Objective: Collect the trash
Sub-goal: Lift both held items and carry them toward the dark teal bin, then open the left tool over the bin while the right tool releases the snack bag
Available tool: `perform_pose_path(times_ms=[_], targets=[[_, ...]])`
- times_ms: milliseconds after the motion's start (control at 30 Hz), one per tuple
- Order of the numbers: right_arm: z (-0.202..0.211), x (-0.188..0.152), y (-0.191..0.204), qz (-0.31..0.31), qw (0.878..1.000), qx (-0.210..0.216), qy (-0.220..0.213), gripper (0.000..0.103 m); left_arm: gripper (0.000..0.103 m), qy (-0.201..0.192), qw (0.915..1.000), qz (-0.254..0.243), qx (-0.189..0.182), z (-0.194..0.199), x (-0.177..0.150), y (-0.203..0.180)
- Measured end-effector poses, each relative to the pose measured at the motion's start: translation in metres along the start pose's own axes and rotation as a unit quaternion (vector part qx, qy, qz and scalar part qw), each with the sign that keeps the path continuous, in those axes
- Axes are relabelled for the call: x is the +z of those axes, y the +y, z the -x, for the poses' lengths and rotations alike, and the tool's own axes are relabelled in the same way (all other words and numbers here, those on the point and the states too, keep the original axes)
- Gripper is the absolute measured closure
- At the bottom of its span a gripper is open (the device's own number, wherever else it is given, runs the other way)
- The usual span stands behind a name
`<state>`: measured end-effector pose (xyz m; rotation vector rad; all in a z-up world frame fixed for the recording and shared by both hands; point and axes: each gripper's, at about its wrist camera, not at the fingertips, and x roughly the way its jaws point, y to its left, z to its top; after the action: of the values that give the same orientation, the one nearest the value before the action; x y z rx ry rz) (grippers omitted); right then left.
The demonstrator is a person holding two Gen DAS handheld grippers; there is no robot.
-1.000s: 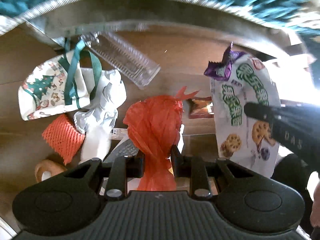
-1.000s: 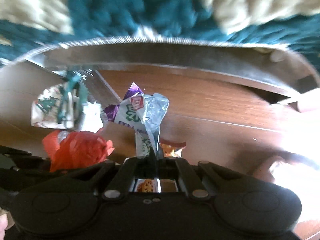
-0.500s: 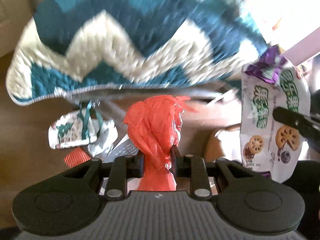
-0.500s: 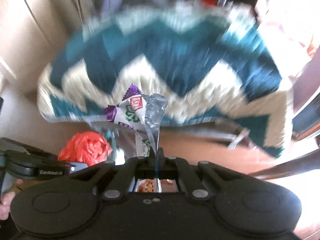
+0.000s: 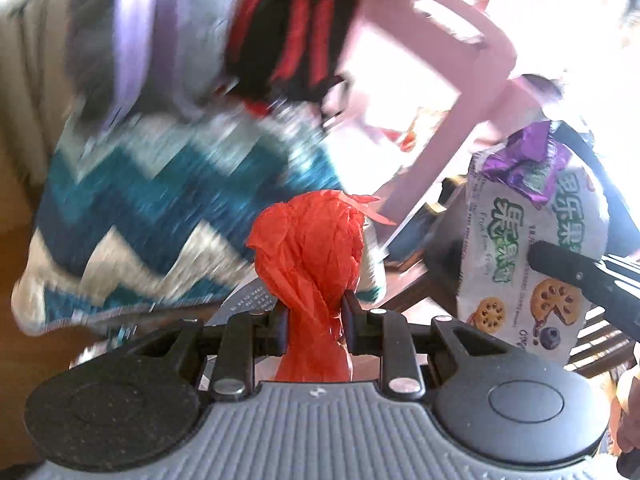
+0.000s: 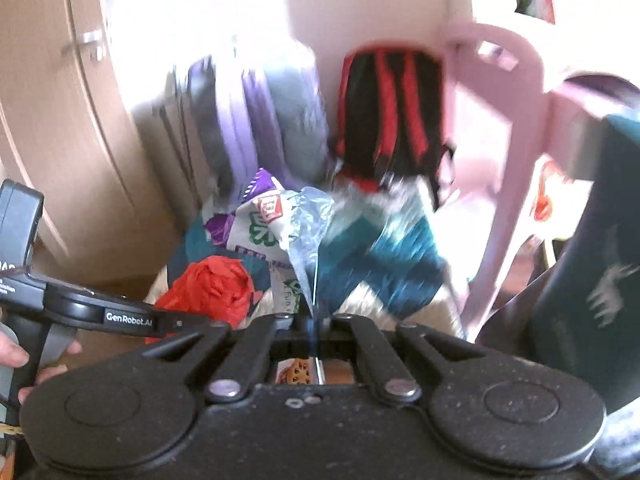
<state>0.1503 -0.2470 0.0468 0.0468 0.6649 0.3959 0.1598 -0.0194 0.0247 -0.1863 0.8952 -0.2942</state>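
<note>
Beyond left tongs [image 5: 314, 312] clamping red bag [image 5: 310, 248], right tongs [image 6: 316, 322] pinching cookie wrapper [image 6: 272, 224], zigzag blanket [image 5: 132, 216], pink chair [image 6: 508, 184]

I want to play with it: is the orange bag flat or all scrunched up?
Scrunched up. The orange bag bunches into a wrinkled ball above the left gripper, which pinches its twisted neck.

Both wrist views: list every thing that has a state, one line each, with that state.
left gripper: shut on the red plastic bag.
red plastic bag: crumpled, held aloft.
right gripper: shut on the cookie wrapper.
cookie wrapper: opened, hanging from the grip.
chevron blanket: draped, blurred.
</note>
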Motion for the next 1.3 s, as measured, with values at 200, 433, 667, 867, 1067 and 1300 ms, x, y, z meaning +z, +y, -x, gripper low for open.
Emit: perform_pose_path(times_ms=[200, 433, 667, 867, 1067, 1300], targets=[[0.067, 0.034, -0.043, -0.013, 0.996, -0.056, -0.074, 0.103, 0.078, -0.042, 0.9961, -0.061, -0.047, 0.022, 0.046, -0.084], [0.112, 0.061, -0.105, -0.042, 0.982, -0.125, -0.132, 0.103, 0.078, -0.088, 0.9846, -0.111, -0.103, 0.044, 0.097, -0.178], [0.142, 0.064, -0.157, -0.072, 0.969, -0.174, -0.160, 0.103, 0.078, -0.116, 0.9733, -0.144, -0.136, 0.053, 0.123, -0.240], [0.144, 0.069, -0.177, -0.081, 0.964, -0.192, -0.168, 0.103, 0.078, -0.128, 0.9684, -0.143, -0.159, 0.041, 0.144, -0.278], [0.145, 0.074, -0.201, -0.091, 0.956, -0.226, -0.164, 0.103, 0.078, -0.147, 0.9594, -0.144, -0.194, 0.022, 0.163, -0.340], [0.130, 0.060, -0.244, -0.117, 0.953, -0.252, -0.124, 0.103, 0.078, -0.111, 0.9607, -0.152, -0.204, -0.041, 0.156, -0.371]])
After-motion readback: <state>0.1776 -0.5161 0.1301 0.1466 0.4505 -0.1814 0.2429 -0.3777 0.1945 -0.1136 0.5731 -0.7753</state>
